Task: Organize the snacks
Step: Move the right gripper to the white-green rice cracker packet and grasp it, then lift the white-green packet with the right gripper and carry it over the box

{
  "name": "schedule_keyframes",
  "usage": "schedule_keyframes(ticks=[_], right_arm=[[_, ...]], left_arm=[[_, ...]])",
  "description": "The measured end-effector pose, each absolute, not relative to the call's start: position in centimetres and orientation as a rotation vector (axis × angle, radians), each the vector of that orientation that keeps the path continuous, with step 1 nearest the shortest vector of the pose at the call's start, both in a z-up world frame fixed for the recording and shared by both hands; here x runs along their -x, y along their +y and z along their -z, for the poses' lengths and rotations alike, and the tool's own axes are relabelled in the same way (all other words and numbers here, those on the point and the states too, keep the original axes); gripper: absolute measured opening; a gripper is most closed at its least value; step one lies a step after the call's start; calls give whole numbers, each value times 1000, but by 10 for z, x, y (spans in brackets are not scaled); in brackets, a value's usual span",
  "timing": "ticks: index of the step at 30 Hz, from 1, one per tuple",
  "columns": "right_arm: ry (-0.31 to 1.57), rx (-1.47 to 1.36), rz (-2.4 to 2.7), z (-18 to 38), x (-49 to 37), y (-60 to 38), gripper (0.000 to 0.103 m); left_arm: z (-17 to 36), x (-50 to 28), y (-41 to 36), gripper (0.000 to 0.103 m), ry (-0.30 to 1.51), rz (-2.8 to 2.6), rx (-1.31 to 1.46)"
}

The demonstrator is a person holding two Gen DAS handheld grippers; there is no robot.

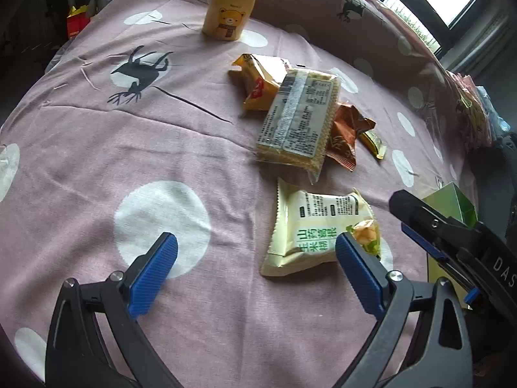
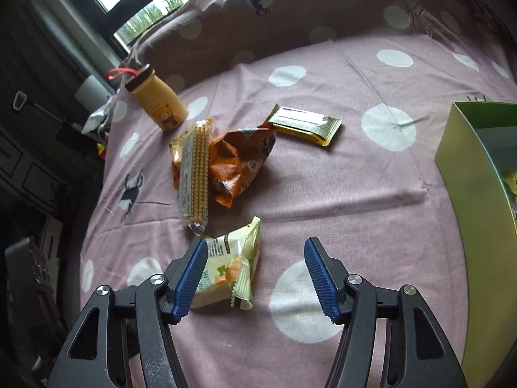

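Left wrist view is showing the left gripper (image 1: 257,252) spreading its blue-padded jaws wide above the pink polka-dot bedsheet (image 1: 97,148), gripping nothing. Its right fingertip (image 1: 347,245) is sitting at the near right edge of a pale cream snack pouch (image 1: 318,226) with green Chinese lettering, which is lying flat on the sheet; whether the pad is touching the pouch cannot be told. Just far of that pouch, a clear-wrapped pack of wafer biscuits (image 1: 299,119) is lying label-up, leaning across a yellow-orange snack packet (image 1: 258,80) on its far left and a crumpled brown-orange wrapper (image 1: 347,135) on its right. A small gold sachet (image 1: 374,144) is peeking out to the right of the brown wrapper. Farther off, a yellow bear-print bottle (image 1: 227,9) is standing upright. At the right edge, the right gripper (image 1: 420,229) is reaching in, with a green box (image 1: 452,202) just behind it.

Right wrist view is showing the right gripper (image 2: 257,265) also holding its jaws wide apart and carrying nothing. Its left fingertip (image 2: 198,255) is overlapping the cream pouch (image 2: 231,265), which is lying between the jaws but toward the left one. Beyond it, the wafer pack (image 2: 194,168) is appearing edge-on, with the brown-orange wrapper (image 2: 240,161) beside it on the right and the gold sachet (image 2: 305,124) lying farther right. The bear bottle (image 2: 158,103) is standing at the far left, and the open green box (image 2: 471,168) is sitting at the right edge, with something yellow partly showing inside.
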State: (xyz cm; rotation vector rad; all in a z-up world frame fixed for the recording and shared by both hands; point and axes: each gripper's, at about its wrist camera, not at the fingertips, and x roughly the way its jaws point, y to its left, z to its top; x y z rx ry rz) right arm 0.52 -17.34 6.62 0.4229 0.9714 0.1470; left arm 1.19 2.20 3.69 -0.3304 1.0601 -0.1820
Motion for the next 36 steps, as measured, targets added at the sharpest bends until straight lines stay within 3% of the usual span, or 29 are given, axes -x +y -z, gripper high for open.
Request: schedule_keyframes(ticks=[3,5,7,10,14,27,36], right_arm=[[988,-459,-196,-62,-11,-166,63],[989,-475,-220,-60,-13,-160,58],[997,-466,-235,-59,-16,-155,47],[1013,-429,-215,-55,-20,-149,35],[1026,-430,-219,-50,-22,-150,33],[1100,-453,-266,-37,-21,-149,33],[932,-389,-296,-75,1,-146,33]], left_arm=[[-33,-17,19,88,1068,224,357],[-27,-19,18,77,1097,233,389],[-26,-19,14,77,1093,230,372],[-26,-19,6,59,1082,259,358],[-26,-20,-2,41,1074,310,365],[-32,-9,-23,38,1023,347,252],[-64,12,-28,38,823,381,202]])
